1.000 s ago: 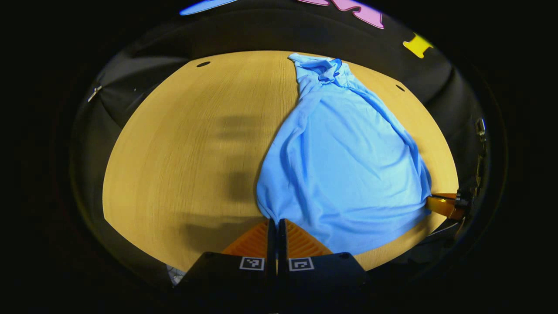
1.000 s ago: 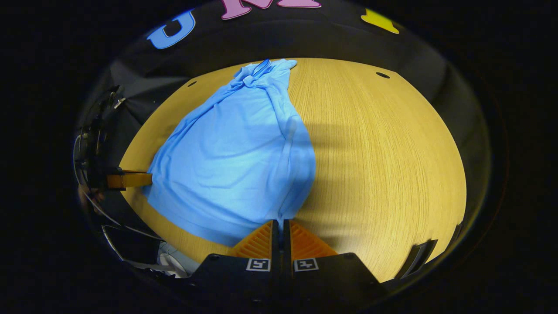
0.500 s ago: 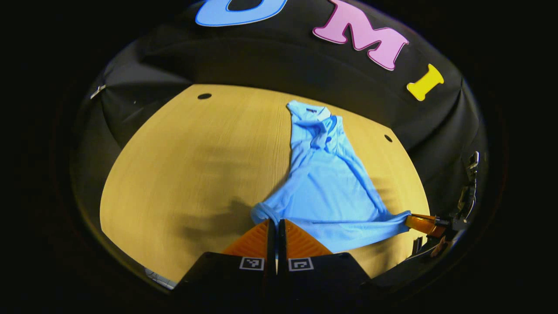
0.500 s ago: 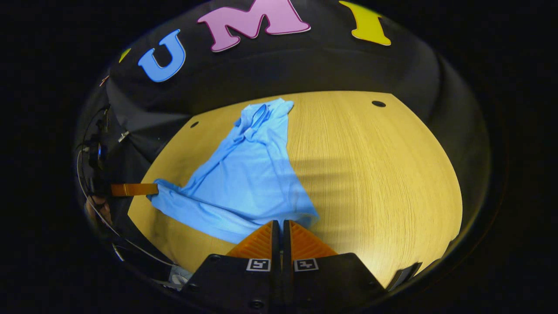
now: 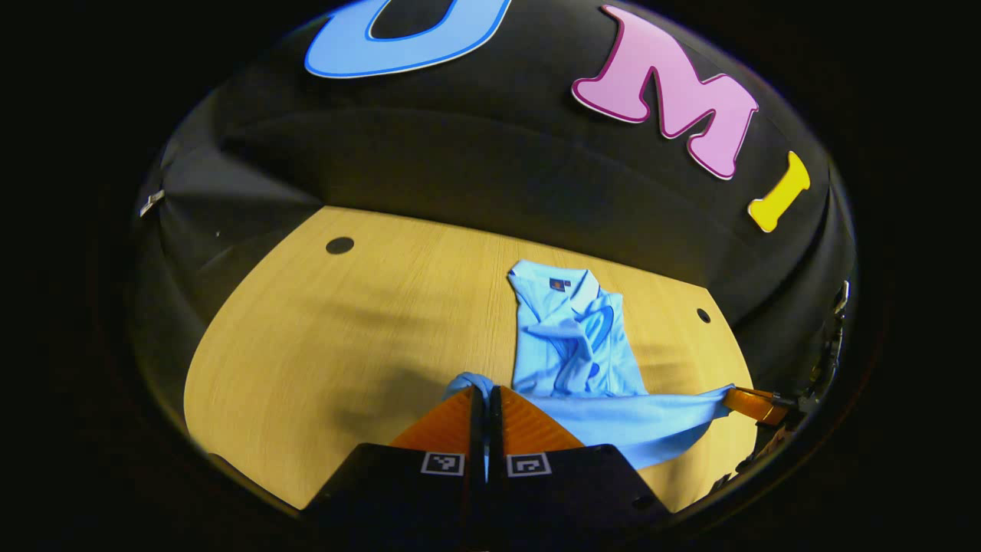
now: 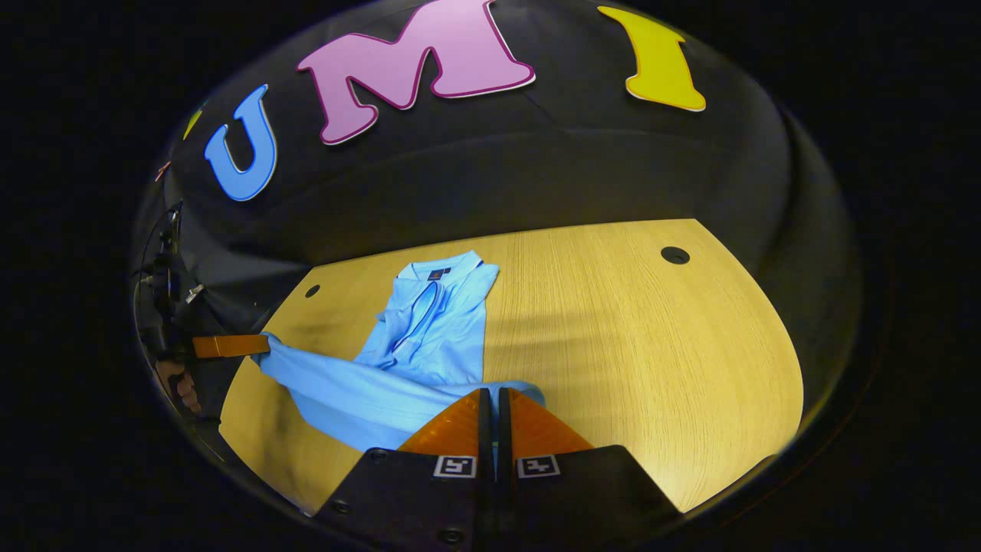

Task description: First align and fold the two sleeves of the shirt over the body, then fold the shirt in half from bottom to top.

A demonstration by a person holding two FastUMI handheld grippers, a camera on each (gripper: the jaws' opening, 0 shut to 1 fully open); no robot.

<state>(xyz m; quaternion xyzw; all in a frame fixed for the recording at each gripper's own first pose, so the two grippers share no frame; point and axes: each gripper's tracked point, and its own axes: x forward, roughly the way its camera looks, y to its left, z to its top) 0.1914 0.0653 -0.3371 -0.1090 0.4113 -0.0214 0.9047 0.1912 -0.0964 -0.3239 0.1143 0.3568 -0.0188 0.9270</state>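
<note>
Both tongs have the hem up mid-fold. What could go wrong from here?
1. The left tongs and right tongs each pinch only a small corner of the shirt; a slip might drop the fold.
2. The hem sags between them, so it may land creased.
3. The rumpled collar could get buried uneven.

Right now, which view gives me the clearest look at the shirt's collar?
The left gripper view: the collar faces the camera, spread open above the lifted hem. In the right gripper view the collar appears smaller and more side-on. Both grippers, left and right, pinch the shirt's bottom corners.
</note>
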